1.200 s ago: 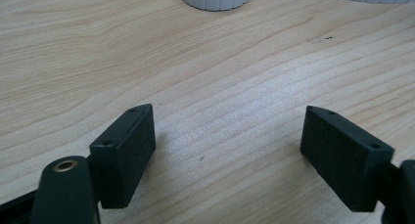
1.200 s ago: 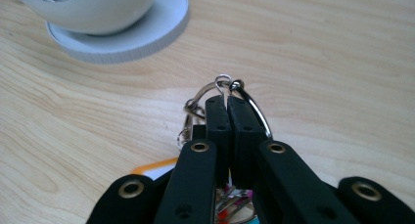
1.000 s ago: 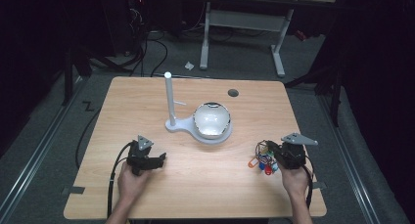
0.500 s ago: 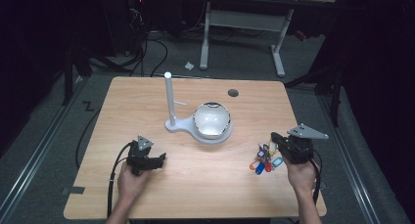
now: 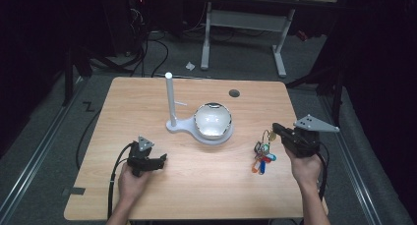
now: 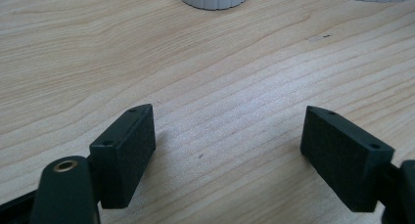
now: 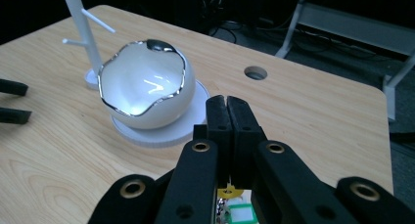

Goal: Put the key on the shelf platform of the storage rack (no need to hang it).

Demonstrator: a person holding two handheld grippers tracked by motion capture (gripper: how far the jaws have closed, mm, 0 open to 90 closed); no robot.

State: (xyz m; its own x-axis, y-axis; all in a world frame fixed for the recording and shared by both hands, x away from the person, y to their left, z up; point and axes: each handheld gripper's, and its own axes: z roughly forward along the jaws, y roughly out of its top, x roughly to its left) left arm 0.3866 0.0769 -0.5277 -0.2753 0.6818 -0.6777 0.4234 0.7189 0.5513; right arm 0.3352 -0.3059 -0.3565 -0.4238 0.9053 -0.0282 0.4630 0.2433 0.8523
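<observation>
A bunch of keys with coloured tags (image 5: 261, 158) hangs from my right gripper (image 5: 275, 129), which is shut on its ring above the table's right side. In the right gripper view the jaws (image 7: 228, 106) are pressed together, and a yellow tag (image 7: 227, 190) and a green tag (image 7: 240, 214) dangle below them. My left gripper (image 5: 160, 161) rests low on the front left of the table, open, with bare wood between its pads (image 6: 227, 131). A white stand (image 5: 169, 99) with a post, short pegs and a glossy white bowl (image 5: 212, 121) sits mid-table.
The wooden table (image 5: 147, 97) has a round cable hole (image 5: 234, 93) at the back right. Beyond its far edge are a dark floor, cables and a white desk frame (image 5: 246, 21). Bare wood lies between the two grippers.
My right gripper has risen, lifting the bunch of keys off the table with it. The left gripper has stayed where it was.
</observation>
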